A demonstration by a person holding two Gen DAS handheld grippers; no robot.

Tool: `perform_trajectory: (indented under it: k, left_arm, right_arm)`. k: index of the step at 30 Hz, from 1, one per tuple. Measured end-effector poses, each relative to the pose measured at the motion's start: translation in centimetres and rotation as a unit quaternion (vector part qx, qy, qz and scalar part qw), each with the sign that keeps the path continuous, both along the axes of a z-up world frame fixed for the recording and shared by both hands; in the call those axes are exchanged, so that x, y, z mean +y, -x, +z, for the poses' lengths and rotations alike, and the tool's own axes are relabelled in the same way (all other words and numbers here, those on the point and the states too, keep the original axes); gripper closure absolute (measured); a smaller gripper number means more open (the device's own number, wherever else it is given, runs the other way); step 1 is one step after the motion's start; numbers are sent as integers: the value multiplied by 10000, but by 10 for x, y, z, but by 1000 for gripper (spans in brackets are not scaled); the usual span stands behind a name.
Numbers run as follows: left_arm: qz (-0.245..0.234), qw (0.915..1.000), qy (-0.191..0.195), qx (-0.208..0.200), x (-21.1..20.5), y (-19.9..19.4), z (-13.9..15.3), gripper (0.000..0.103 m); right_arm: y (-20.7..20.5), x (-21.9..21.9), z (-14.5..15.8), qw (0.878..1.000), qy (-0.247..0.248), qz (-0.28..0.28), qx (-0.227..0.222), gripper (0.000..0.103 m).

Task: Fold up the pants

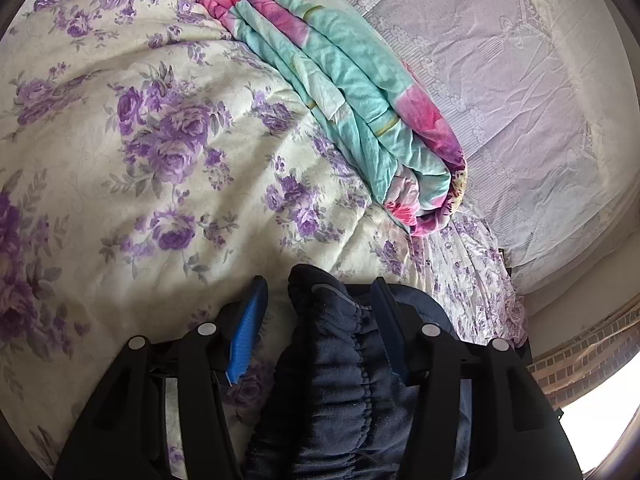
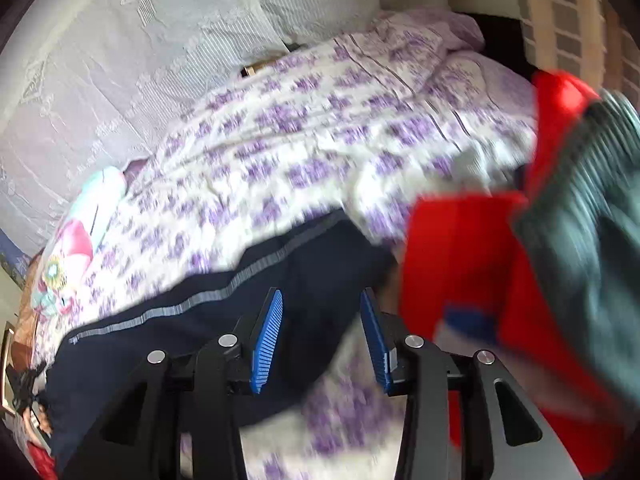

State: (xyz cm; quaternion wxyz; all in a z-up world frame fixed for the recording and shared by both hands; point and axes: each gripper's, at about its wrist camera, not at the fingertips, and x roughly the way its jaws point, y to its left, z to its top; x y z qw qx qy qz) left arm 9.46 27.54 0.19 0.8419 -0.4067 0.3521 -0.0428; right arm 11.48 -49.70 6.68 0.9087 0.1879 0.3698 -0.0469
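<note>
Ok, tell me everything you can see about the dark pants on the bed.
The pants are dark navy, soft and fleecy-looking, with a gathered elastic waistband bunched between the open fingers of the left gripper. In the right wrist view a grey stripe runs along one leg, which lies spread on the floral quilt. The right gripper hangs open over them.

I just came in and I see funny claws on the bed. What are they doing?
A person is holding two grabber tools to fold dark pants on a flowery bedspread. The left gripper is open with the pants' stretchy waistband bunched between its fingers. The right gripper is open too, over the pants leg with the gray stripe. That picture is blurry. A rolled teal and pink blanket lies farther back. The pants are not neatly folded yet.
</note>
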Motion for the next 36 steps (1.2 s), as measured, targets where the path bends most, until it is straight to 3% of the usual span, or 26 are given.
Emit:
perform_trajectory:
  k: [3,6,9,11,12,13,15,17,19,21,24,26,27,31,33,35,36]
  left_arm:
    - [-30,10000,48,-44,1,1,0,49]
    - [-66,9999,77,-83,2,3,0,47]
    - [-116,9999,58,-94,1,2,1,45]
    - [-131,9999,23,-94,0,2,1,44]
    - [-126,9999,0,-103,-1,2,2,44]
    - [-82,9999,-75,-107,-2,2,4,49]
    - [53,9993,-372,-80,-3,1,11,79]
    - [58,9975,-657,-252,-6,1,26,87]
    - [-54,9942,-999,-387,-11,0,41,88]
    - [-213,9908,-1293,-347,-19,-1,50,88]
    - [-365,9931,-1108,-87,-10,1,53,77]
    - [-91,9944,-1031,-212,3,7,58,41]
    - [-7,9940,-1077,-175,8,8,60,39]
    - [-693,9936,-863,249,-2,-15,47,39]
    - [-1063,9856,-1191,548,-21,-25,37,40]
    - [-1258,9720,-1780,878,-39,-35,22,51]
    - [-1255,9696,-1929,833,-43,-35,20,54]
  right_arm:
    - [-48,-8,-3,9998,146,-51,94,62]
    - [-96,-3,-23,9977,451,45,505,43]
    - [-125,10,-50,9923,675,188,1019,39]
    - [-125,14,-54,9932,747,109,882,50]
    - [-123,15,-50,9945,705,157,758,73]
    - [-118,16,-44,9964,524,212,633,84]
    - [-110,18,-30,9980,445,203,403,87]
    - [-105,22,-7,9984,539,196,17,87]
    - [-98,23,18,9976,441,149,-512,87]
    - [-92,26,38,9941,537,106,-941,87]
    - [-91,24,39,9948,606,92,-807,87]
    - [-93,16,25,9970,492,57,-602,87]
    - [-92,13,20,9976,435,29,-544,87]
    - [-90,9,5,9987,298,-34,-409,87]
    - [-92,12,8,9986,367,-12,-383,87]
    - [-94,16,15,9983,437,26,-384,87]
    - [-96,17,18,9981,468,43,-395,87]
